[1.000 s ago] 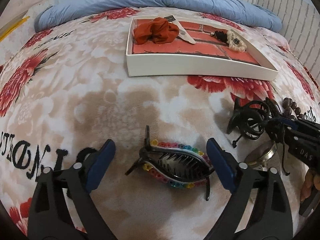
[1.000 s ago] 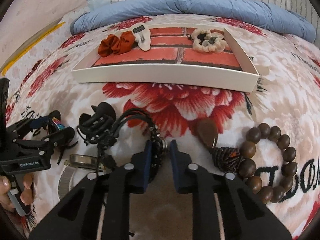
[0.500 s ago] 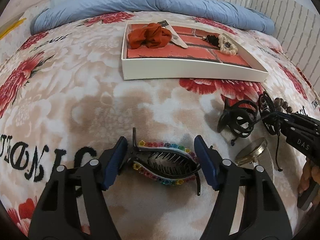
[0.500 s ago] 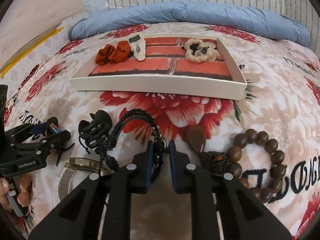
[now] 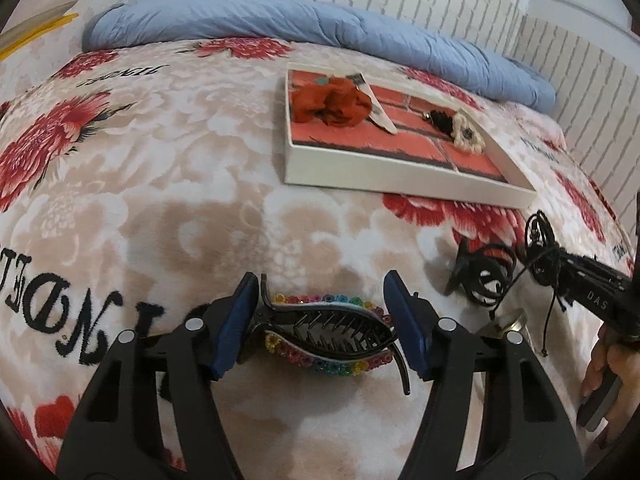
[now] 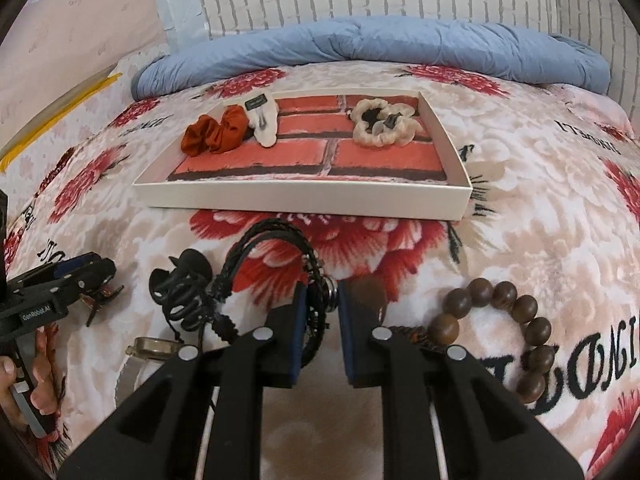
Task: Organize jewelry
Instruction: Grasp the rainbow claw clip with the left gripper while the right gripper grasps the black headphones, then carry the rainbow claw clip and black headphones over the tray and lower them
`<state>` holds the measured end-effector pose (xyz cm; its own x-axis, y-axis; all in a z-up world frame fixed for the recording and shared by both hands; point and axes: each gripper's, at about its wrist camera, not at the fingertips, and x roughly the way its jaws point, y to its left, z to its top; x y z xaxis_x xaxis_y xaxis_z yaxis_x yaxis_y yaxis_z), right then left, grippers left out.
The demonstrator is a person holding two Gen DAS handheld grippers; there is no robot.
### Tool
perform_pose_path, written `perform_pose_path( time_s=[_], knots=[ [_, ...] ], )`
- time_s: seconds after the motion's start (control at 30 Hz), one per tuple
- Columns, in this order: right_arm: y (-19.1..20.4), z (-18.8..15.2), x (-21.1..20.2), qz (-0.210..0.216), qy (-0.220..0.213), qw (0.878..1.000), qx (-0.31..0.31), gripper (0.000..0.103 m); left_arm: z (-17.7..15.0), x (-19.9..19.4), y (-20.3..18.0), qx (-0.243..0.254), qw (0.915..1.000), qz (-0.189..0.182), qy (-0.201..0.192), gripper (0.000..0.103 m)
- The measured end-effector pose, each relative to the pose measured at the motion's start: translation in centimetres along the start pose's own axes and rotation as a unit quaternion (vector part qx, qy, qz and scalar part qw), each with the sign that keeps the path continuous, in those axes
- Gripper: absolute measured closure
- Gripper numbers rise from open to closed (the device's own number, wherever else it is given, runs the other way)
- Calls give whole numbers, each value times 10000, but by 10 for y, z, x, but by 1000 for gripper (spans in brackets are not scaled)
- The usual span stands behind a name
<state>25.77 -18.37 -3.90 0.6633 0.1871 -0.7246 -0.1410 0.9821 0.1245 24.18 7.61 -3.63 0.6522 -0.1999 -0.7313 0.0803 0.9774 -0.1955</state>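
Down on the flowered blanket [image 5: 168,184] of the bed, the left gripper [image 5: 320,320] has its blue pads on either side of a black hair claw [image 5: 328,330] trimmed with rainbow beads. The left pad touches the claw's hinge end; the right pad sits just beside the other end, and from this angle it is hard to say whether it presses the claw yet. The gap between the pads is middling wide.

The right gripper [image 6: 322,320] is nearly closed, pinching a black braided cord bracelet [image 6: 276,240] whose loop arches up ahead of the pads. Just left of it lies a black hair clip [image 6: 184,292], tangled against the cord. A metal-rimmed round thing [image 6: 154,347] lies near the clip, partly hidden. To the right of this gripper a brown bead bracelet [image 6: 512,328] rests on the blanket, with a brown teardrop pendant [image 6: 370,292] close behind the right pad.

Farther back sits a shallow white tray [image 6: 304,196] with a red brick-pattern floor. Inside, at its far left, are an orange scrunchie [image 6: 214,134] and a white clip [image 6: 264,120] touching it; at the far right is a cream scrunchie [image 6: 382,122]. A blue quilt [image 6: 380,50] lies along the head of the bed.
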Motion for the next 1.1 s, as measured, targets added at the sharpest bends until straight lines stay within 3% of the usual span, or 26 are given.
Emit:
perform_pose_path(
  time_s=[0.5,0.9,1.1],
  knots=[
    [-12,21,0,65,-150,9998,112,87,28,-8,23,-559,9976,-315,-258,40],
    [-35,109,12,-225,-469,9986,29,87,137,32,-28,-57,9978,-278,-592,40],
    [-52,148,51,-600,-310,9976,-156,87,168,88,-34,119,9995,-10,-283,40]
  ],
)
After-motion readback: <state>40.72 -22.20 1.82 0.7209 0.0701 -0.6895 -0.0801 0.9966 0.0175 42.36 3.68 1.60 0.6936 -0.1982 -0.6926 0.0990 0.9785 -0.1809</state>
